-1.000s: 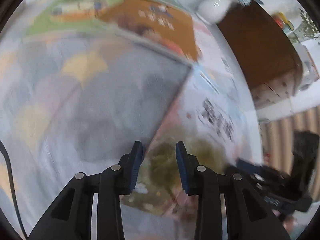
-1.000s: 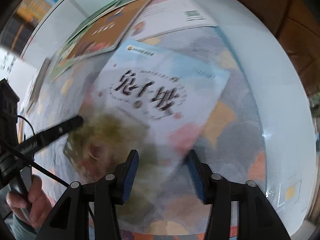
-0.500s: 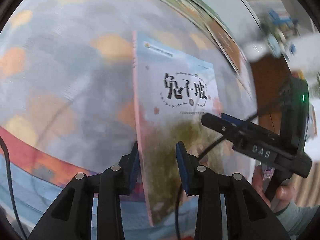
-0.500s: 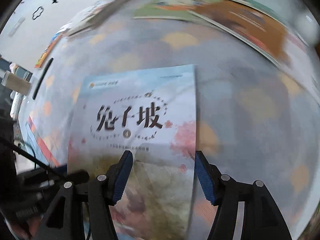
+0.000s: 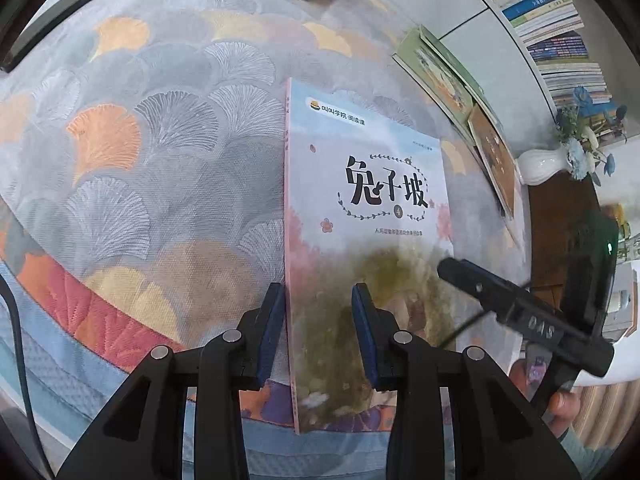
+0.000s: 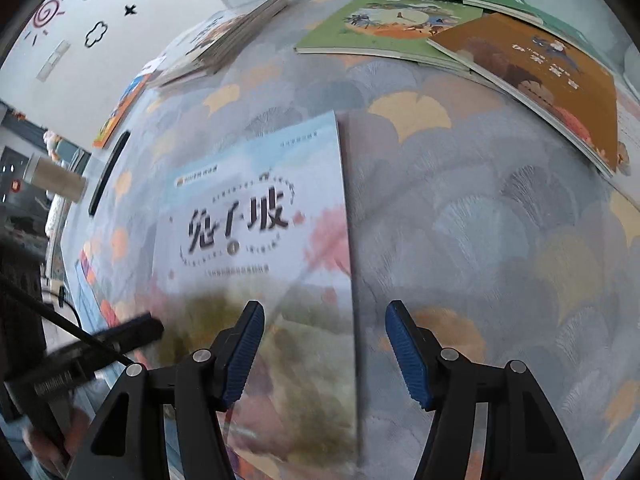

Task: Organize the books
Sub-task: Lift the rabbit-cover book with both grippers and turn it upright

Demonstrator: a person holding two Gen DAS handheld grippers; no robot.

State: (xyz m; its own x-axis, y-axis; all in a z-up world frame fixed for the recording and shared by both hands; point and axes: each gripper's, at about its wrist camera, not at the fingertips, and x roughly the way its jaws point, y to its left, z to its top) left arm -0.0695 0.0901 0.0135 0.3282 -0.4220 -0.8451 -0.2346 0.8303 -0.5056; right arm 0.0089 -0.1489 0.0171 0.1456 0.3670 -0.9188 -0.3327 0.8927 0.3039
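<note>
In my left view, my left gripper (image 5: pixel 318 336) points down at the pale-blue book (image 5: pixel 368 200), which lies flat on the patterned cloth of the surface (image 5: pixel 160 160). My jaws stand apart, astride its spine edge and gripping nothing. In my right view, my right gripper (image 6: pixel 324 352) has its jaws wider and also released, straddling the same book's opposite edge: one pad is over the cover, the other over cloth. More books (image 6: pixel 532 76) lie beyond.

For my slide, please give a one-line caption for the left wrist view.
Left gripper straddles the spine edge of a pale blue paperback book on a fan-patterned quilted cloth.
</note>
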